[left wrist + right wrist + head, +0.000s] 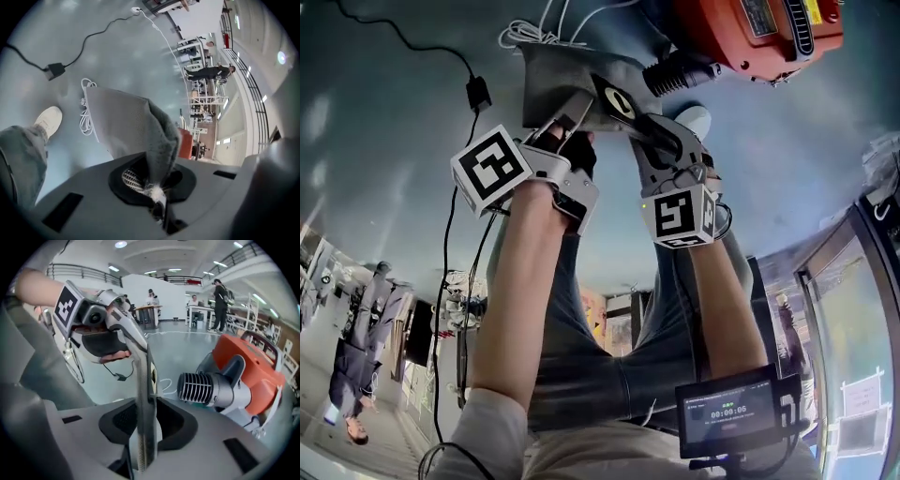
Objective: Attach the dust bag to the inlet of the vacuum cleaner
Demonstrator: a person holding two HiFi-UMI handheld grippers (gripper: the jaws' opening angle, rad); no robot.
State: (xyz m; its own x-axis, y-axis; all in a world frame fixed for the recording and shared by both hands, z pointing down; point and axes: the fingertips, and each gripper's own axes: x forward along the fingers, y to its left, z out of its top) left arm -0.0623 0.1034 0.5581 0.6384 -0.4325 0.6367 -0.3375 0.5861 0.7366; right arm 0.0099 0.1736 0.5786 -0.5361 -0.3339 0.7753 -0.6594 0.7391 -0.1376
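both left tool (157, 206) and right tool (143, 446) tight on dust bag (126, 122), near vacuum inlet (199, 387)

The dust bag (555, 82) is grey cloth with a flat black collar (619, 101) around a white-ringed hole; it hangs above the floor, cloth pinched in the left hand-held gripper (159, 206), collar clamped edge-on in the right hand-held gripper (143, 446); far right, the orange vacuum cleaner (750, 33) points its ribbed inlet (680, 73) left at the collar, near but apart.
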